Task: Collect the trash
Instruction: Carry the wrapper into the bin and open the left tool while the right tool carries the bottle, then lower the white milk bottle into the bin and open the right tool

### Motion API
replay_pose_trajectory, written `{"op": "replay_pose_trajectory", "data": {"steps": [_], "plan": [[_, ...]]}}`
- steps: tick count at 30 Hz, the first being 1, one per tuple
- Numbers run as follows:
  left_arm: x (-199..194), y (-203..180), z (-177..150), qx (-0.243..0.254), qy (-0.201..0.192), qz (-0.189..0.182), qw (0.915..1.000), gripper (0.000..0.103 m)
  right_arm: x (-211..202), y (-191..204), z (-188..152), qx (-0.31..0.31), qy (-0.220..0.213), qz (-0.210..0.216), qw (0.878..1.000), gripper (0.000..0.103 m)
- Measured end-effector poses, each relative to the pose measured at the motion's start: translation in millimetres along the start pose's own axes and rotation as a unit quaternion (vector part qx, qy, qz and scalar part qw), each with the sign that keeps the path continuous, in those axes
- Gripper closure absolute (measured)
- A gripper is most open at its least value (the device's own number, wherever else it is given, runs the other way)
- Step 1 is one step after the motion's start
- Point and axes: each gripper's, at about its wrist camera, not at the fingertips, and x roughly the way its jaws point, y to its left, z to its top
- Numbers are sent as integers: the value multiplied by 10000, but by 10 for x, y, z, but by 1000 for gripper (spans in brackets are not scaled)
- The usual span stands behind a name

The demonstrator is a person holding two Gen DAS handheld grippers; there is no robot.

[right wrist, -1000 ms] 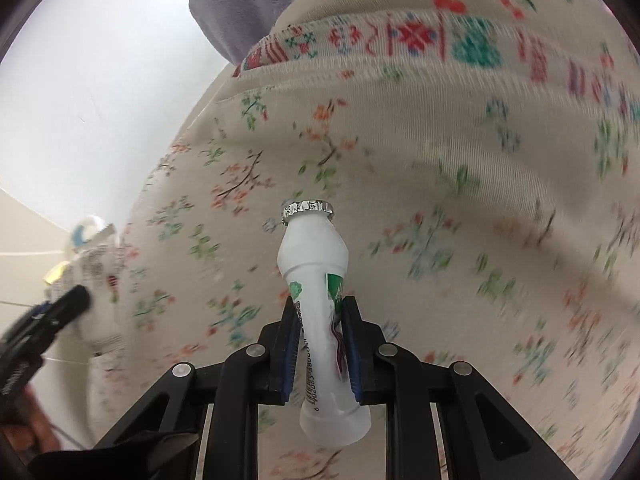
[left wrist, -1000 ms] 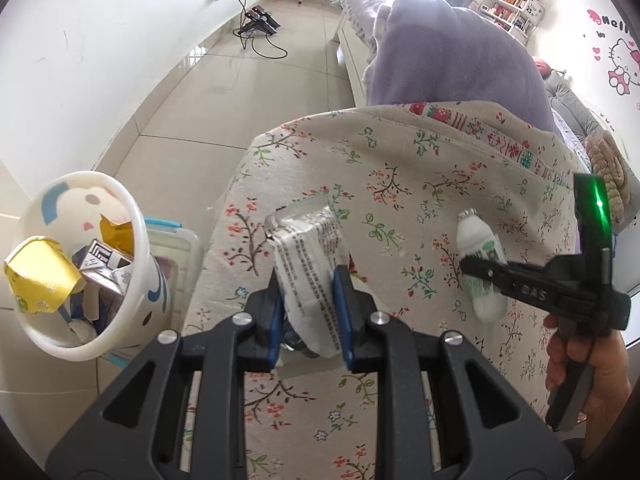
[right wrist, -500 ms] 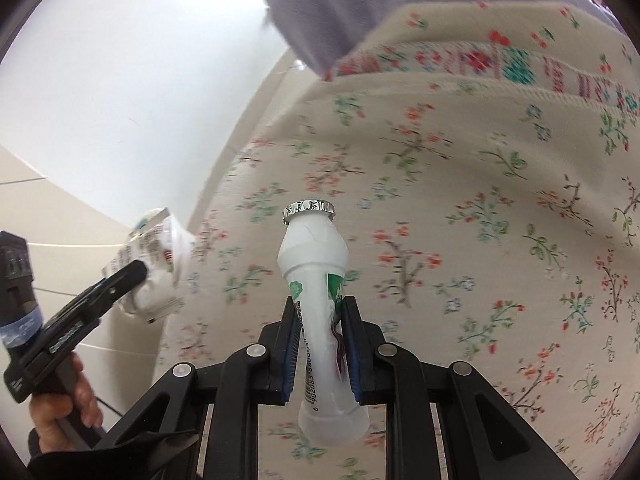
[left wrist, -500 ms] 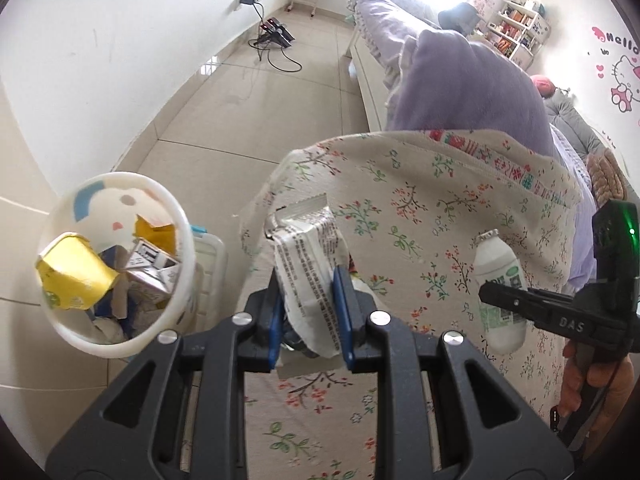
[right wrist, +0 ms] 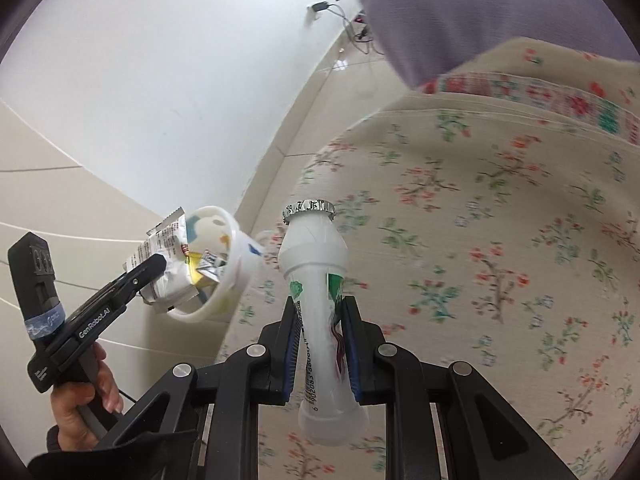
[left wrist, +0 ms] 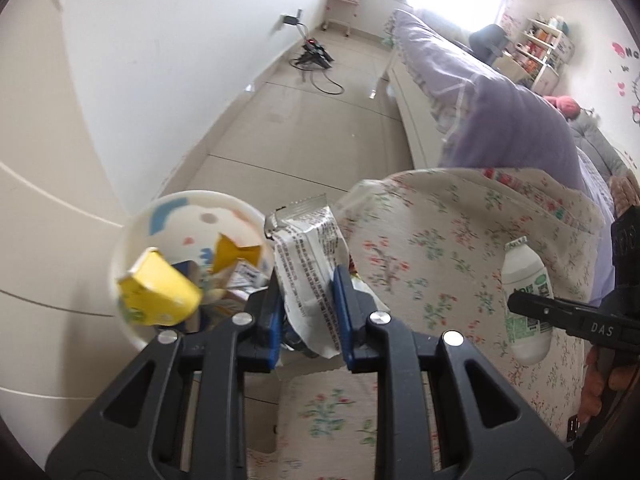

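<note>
Here the white bin [left wrist: 132,240] holds a yellow carton [left wrist: 156,296] and scraps.

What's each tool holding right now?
Left tool: shut on the snack wrapper.
Right tool: shut on the white drink bottle.

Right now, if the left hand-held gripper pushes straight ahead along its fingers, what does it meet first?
Probably nothing close. The left hand-held gripper, shut on the wrapper, points between the white trash bin and the floral-covered surface; beyond lies open floor. Depth is uncertain, so it might graze the bin's rim.

Floral cover [right wrist: 500,240] — white bottle [right wrist: 316,280]
</note>
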Motion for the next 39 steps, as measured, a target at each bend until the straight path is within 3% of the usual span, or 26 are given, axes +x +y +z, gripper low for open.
{"op": "replay_pose_trajectory", "data": {"steps": [11, 16, 17, 19, 22, 26, 39], "plan": [[15, 593, 7, -193, -62, 636, 9978, 78, 419, 513, 71, -266, 186, 343, 9989, 82], [110, 758, 12, -205, -77, 726, 9971, 74, 685, 677, 86, -378, 274, 549, 9974, 82], [131, 782, 15, -210, -82, 781, 9967, 70, 702, 715, 83, -381, 286, 583, 9972, 82], [179, 830, 12, -319, 75, 894, 9955, 42, 788, 785, 104, -382, 327, 681, 9964, 82], [163, 874, -11, -467, 133, 1023, 9936, 23, 929, 880, 139, -387, 395, 807, 9952, 82], [147, 910, -77, -396, 286, 1244, 9910, 20, 1108, 976, 200, -377, 433, 919, 9941, 82], [96, 1150, -211, -428, 560, 1352, 9883, 18, 1618, 1173, 363, -261, 500, 1253, 9905, 81]]}}
